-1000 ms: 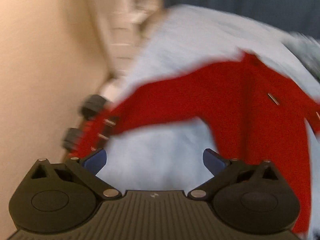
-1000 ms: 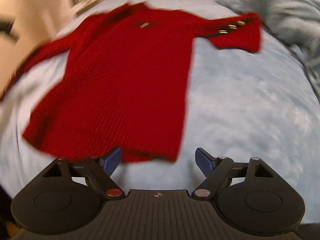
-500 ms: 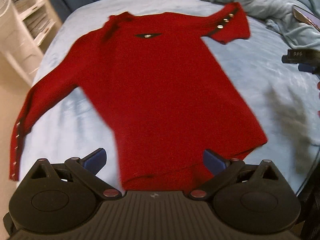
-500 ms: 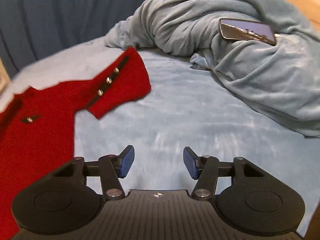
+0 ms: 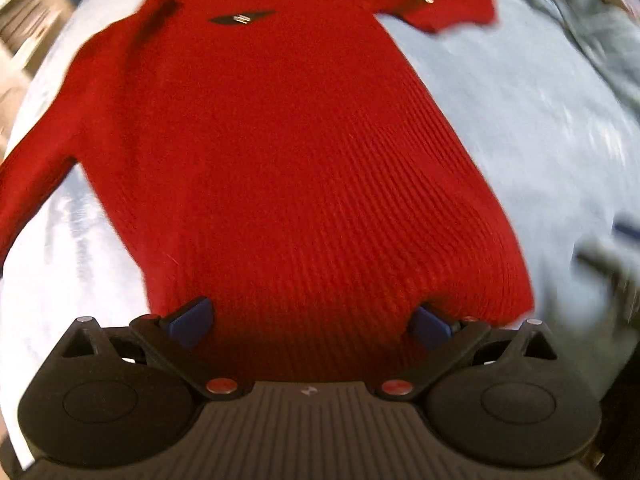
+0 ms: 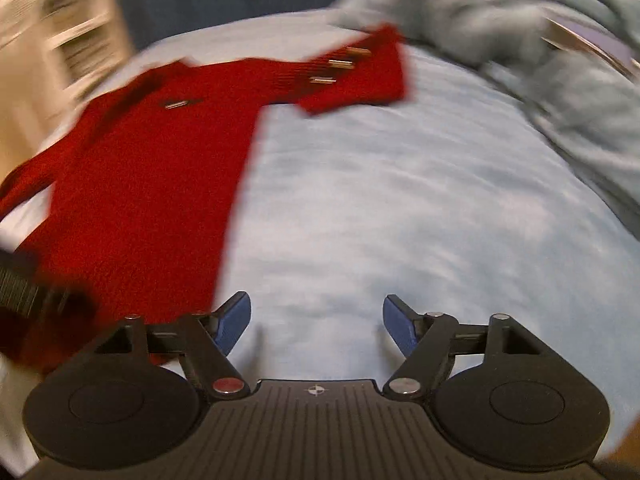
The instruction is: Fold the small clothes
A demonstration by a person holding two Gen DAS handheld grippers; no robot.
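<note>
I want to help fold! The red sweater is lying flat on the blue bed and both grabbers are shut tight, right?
Not quite. The red sweater does lie flat on the blue bed, but the grabbers are open, not shut. The left wrist view shows the left gripper with its jaws wide apart over the sweater's bottom edge, and the right wrist view shows the right gripper open over bare bed.

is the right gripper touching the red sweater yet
Apart. The right wrist view shows the right gripper open over bare blue bedding, with the red sweater off to its left, its edge short of the left fingertip.
</note>
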